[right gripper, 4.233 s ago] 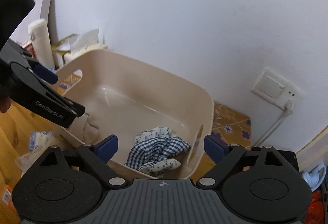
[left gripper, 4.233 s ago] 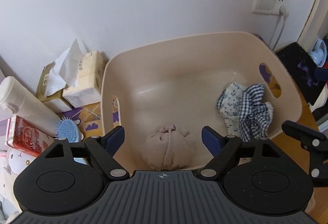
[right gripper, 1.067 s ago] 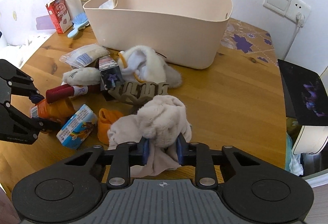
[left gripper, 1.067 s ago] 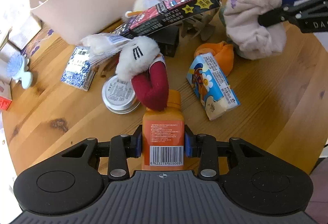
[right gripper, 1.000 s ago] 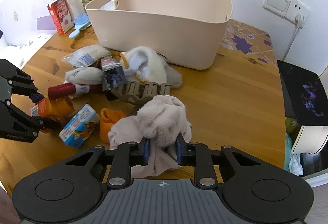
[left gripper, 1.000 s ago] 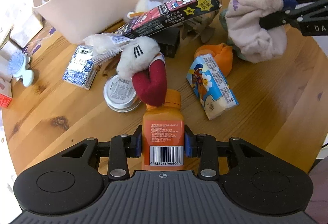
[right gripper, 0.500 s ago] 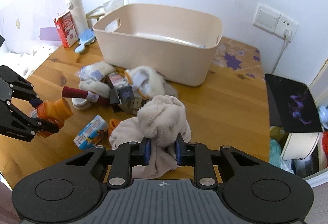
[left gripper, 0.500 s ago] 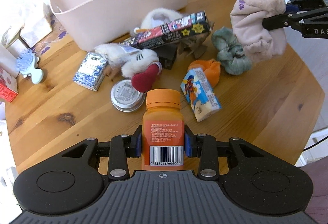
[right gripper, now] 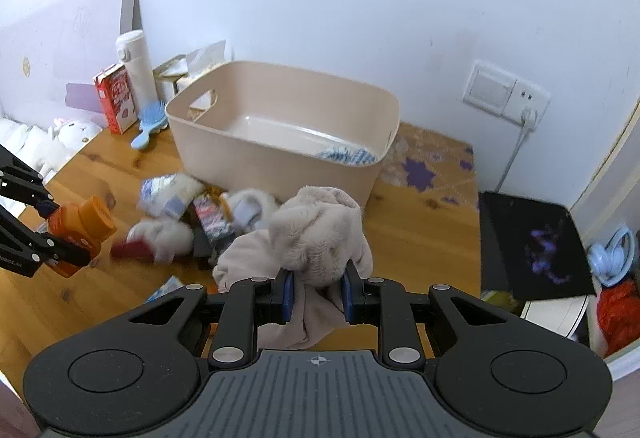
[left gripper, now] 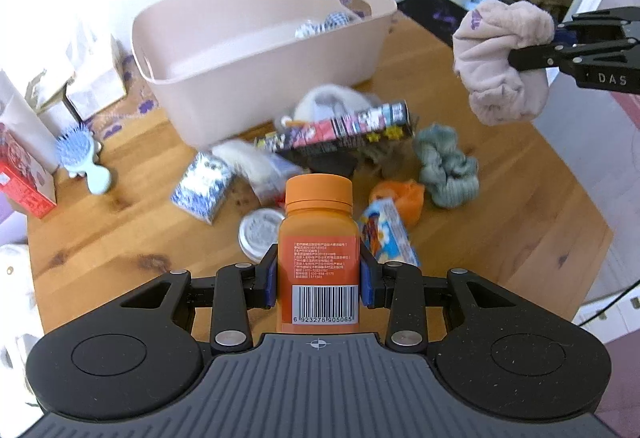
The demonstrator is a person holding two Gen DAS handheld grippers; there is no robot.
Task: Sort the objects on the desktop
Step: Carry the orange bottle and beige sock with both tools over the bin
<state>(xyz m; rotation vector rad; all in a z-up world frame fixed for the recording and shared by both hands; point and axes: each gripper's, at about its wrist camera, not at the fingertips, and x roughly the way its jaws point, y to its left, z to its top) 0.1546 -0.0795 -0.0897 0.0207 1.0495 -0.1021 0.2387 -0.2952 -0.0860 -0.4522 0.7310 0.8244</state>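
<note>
My left gripper [left gripper: 319, 278] is shut on an orange bottle [left gripper: 318, 238] with a barcode label and holds it above the wooden table [left gripper: 520, 213]. The bottle also shows in the right wrist view [right gripper: 82, 230]. My right gripper [right gripper: 316, 294] is shut on a beige fluffy cloth bundle [right gripper: 316, 238], held up above the table; the bundle also shows in the left wrist view [left gripper: 500, 61]. A beige plastic basket [left gripper: 256, 77] stands at the back by the wall, with a checked cloth [left gripper: 324, 25] inside. A pile of loose items lies in front of it.
The pile holds a long printed box [left gripper: 352, 129], a teal scrunchie [left gripper: 448, 165], an orange cloth [left gripper: 400, 197], a snack pack [left gripper: 388, 234], a round tin [left gripper: 260, 230] and a blue-white packet [left gripper: 204, 189]. A blue hairbrush [left gripper: 80, 161], red carton [left gripper: 24, 181] and tissue packs [left gripper: 96, 77] stand left.
Both grippers have risen well above the table with their loads, the bottle and the cloth bundle. The view now takes in the basket's inside. The pile stays on the table.
</note>
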